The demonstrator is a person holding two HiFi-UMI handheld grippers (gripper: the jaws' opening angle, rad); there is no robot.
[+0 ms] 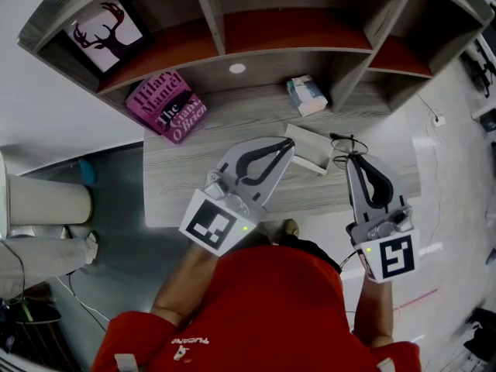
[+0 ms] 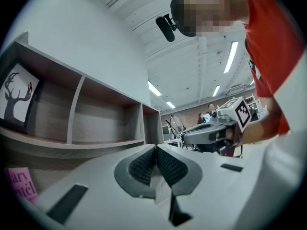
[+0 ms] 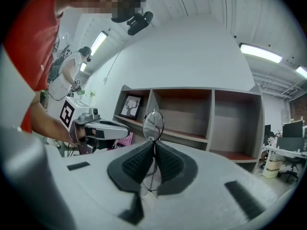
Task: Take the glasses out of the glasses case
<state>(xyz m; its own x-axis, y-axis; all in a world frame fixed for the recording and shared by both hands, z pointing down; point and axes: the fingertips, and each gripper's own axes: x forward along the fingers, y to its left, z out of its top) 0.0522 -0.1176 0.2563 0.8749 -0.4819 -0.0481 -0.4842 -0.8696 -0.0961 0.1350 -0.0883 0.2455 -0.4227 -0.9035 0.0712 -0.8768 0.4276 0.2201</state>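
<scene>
Wire-rim glasses (image 3: pixel 153 123) pinched in R gripper (image 3: pixel 153 146) | L gripper (image 2: pixel 156 150) clenched, empty | case (image 1: pixel 308 150) on desk (image 1: pixel 186 192)

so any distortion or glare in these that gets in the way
Head view: the wide lens bows the shelf edges; light is even, with one small bright spot on a board. Left gripper view: dark rounded corners, ceiling lights glaring white. Right gripper view: same dark corners, yet the glasses in the jaws read clearly.
</scene>
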